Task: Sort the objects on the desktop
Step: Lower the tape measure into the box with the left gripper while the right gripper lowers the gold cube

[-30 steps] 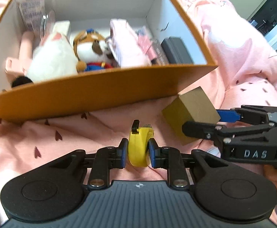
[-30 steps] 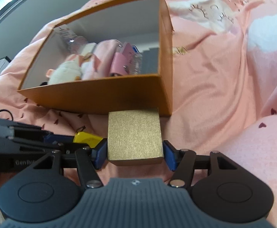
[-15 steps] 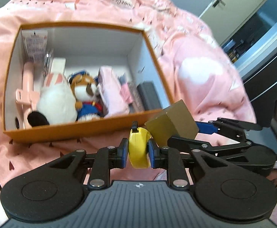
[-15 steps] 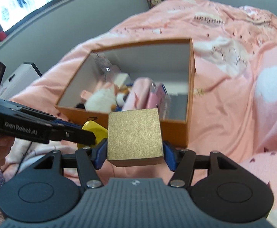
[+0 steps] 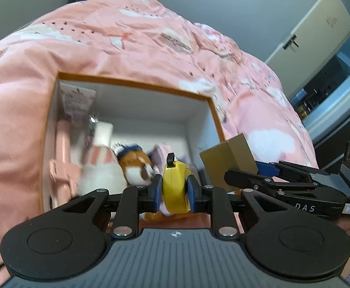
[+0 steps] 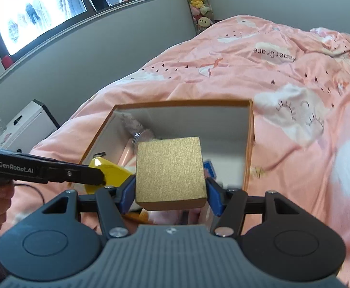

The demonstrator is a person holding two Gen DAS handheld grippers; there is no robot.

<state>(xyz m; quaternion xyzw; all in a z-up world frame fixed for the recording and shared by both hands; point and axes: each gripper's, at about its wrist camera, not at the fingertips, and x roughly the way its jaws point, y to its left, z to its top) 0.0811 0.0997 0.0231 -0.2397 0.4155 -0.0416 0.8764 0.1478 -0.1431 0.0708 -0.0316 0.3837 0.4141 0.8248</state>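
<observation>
Two hand-held grippers, one orange box (image 5: pixel 131 84), one yellow tape measure (image 5: pixel 176 188) and one gold cube (image 6: pixel 170 170) are counted. The tape measure is clamped on edge between the blue pads of the left gripper (image 5: pixel 175 189), and is seen in front of the open box. The cube is clamped between the pads of the right gripper (image 6: pixel 170 193), closed against its two sides, and is held over the box's right-hand part. The two grippers are held just beside each other. Two plush toys, a white one (image 5: pixel 100 172) and a brown one (image 5: pixel 136 165), are seen inside the box. The box is set on a pink duvet (image 6: pixel 294 84). Grey walls and a window (image 6: pixel 55 7) are visible.
</observation>
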